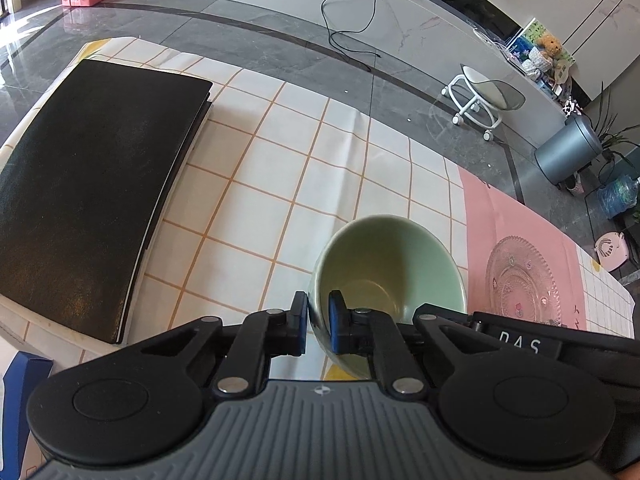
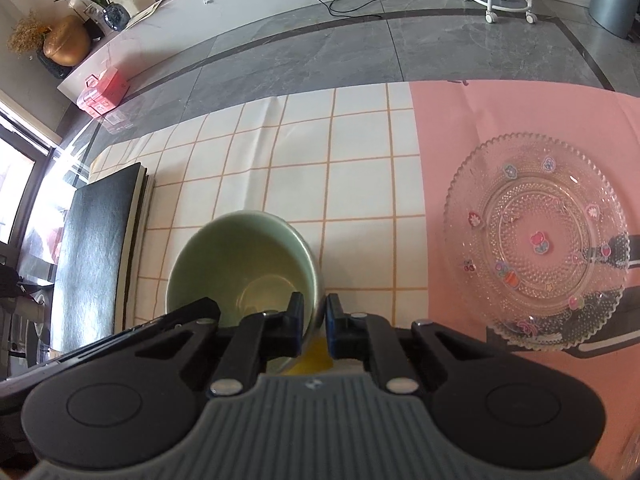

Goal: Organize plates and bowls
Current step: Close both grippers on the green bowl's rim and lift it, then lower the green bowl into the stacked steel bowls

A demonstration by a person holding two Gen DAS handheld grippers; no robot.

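Gripping opposite sides of the green bowl (image 1: 384, 264), the left tongs (image 1: 318, 320) and right tongs (image 2: 314, 322) are each clenched on its rim, one finger inside, one outside. The bowl sits on the gridded worktop (image 2: 360, 184) beside the pink mat (image 2: 440, 140). Risk: glazed, smooth ceramic could slip or tilt if the hands lift unevenly. The beaded glass plate (image 2: 536, 240) nearby looks brittle.

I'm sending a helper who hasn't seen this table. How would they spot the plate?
On the checked tablecloth, find the pink mat at its right end. The round clear glass plate lies on it, right of the pale green ceramic bowl. Only it is see-through, with a beaded rim and small coloured stickers.
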